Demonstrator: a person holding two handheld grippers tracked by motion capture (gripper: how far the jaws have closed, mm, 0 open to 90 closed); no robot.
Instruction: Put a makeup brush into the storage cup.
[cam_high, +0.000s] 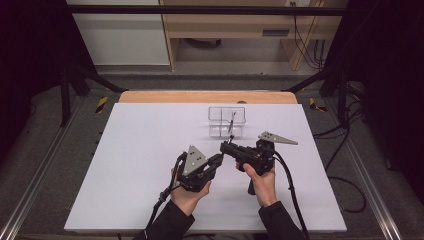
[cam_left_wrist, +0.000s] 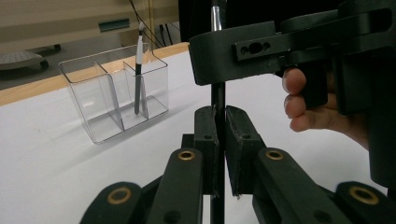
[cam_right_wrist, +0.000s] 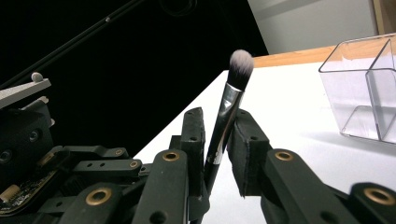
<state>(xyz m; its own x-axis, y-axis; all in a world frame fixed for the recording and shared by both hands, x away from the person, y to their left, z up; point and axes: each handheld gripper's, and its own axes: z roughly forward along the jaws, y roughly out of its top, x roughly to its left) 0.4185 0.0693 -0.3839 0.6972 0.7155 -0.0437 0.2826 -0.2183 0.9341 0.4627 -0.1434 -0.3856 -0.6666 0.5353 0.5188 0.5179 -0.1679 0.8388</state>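
Note:
A slim makeup brush (cam_right_wrist: 236, 70) with a black handle, silver ferrule and pale bristle tip stands upright between my two grippers above the white table. My left gripper (cam_left_wrist: 218, 116) is shut on the thin black handle (cam_left_wrist: 217, 98) low down. My right gripper (cam_right_wrist: 219, 121) holds the brush higher, with its pads against the ferrule. In the high view both grippers meet tip to tip in the middle of the table, left gripper (cam_high: 218, 159) and right gripper (cam_high: 226, 146). Behind them stands a clear divided organizer (cam_high: 212, 122) with a second brush (cam_left_wrist: 138, 70) upright inside.
The white board (cam_high: 150, 150) covers the table, and a wooden edge (cam_high: 200, 96) shows at its far side. The organizer (cam_left_wrist: 88, 102) has several compartments. Black frame bars and cables run around the table, with a cabinet beyond it.

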